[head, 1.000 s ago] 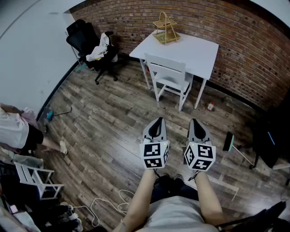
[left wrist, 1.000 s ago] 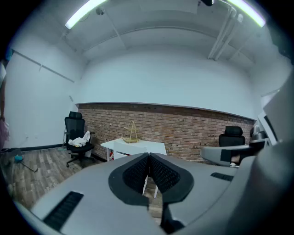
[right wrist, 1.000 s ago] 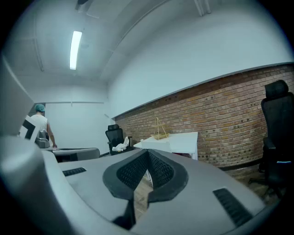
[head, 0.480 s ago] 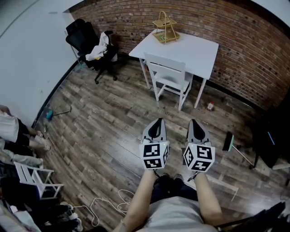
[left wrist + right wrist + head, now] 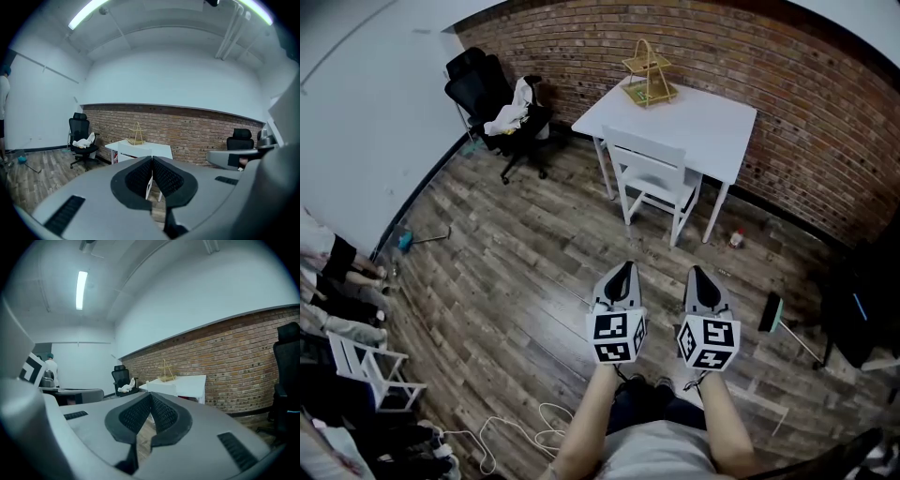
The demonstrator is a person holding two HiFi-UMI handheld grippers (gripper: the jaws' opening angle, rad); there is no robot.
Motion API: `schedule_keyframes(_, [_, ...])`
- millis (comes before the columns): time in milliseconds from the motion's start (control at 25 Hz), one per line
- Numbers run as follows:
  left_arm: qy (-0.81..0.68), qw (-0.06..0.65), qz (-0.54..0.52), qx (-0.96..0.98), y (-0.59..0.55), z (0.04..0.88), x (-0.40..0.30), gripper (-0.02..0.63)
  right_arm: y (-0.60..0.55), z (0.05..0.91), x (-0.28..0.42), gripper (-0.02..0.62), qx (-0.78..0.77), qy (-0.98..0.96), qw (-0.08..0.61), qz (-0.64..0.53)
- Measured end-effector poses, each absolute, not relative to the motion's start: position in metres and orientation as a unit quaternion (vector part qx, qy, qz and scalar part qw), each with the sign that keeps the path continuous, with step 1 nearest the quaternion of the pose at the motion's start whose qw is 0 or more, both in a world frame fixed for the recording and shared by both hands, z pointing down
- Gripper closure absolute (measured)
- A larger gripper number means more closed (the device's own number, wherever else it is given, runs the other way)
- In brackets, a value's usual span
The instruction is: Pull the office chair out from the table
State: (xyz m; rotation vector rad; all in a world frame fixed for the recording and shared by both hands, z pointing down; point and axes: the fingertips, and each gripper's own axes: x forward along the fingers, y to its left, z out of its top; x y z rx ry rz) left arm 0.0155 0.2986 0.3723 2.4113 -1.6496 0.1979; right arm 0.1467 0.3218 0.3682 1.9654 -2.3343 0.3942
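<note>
A white chair (image 5: 654, 178) stands tucked against the front of a white table (image 5: 717, 117) by the brick wall. A black office chair (image 5: 492, 98) with a pale cloth on its seat sits in the far left corner, apart from the table. My left gripper (image 5: 621, 274) and right gripper (image 5: 699, 277) are held side by side over the wood floor, well short of both chairs, both shut and empty. The left gripper view shows its shut jaws (image 5: 152, 159) in front of the table (image 5: 159, 149). In the right gripper view the shut jaws (image 5: 151, 395) face the table (image 5: 190, 380).
A gold wire stand (image 5: 647, 75) sits on the table. A person's legs (image 5: 337, 277) and a small white stool (image 5: 370, 370) are at the left edge. Cables (image 5: 516, 431) lie on the floor near my feet. A mop (image 5: 778, 314) and a dark chair (image 5: 862, 309) are at the right.
The person at the left edge has moved further out of view. The view has shifted slightly. Both grippers stay shut and side by side.
</note>
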Motion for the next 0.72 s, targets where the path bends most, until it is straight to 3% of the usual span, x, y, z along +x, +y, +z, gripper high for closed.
schedule_keyframes(720, [-0.597,0.104,0.068,0.792,0.270,0.378,0.008,0.592,0.285,0.379,0.147,0.581,0.601,-0.787,0.053,0.128])
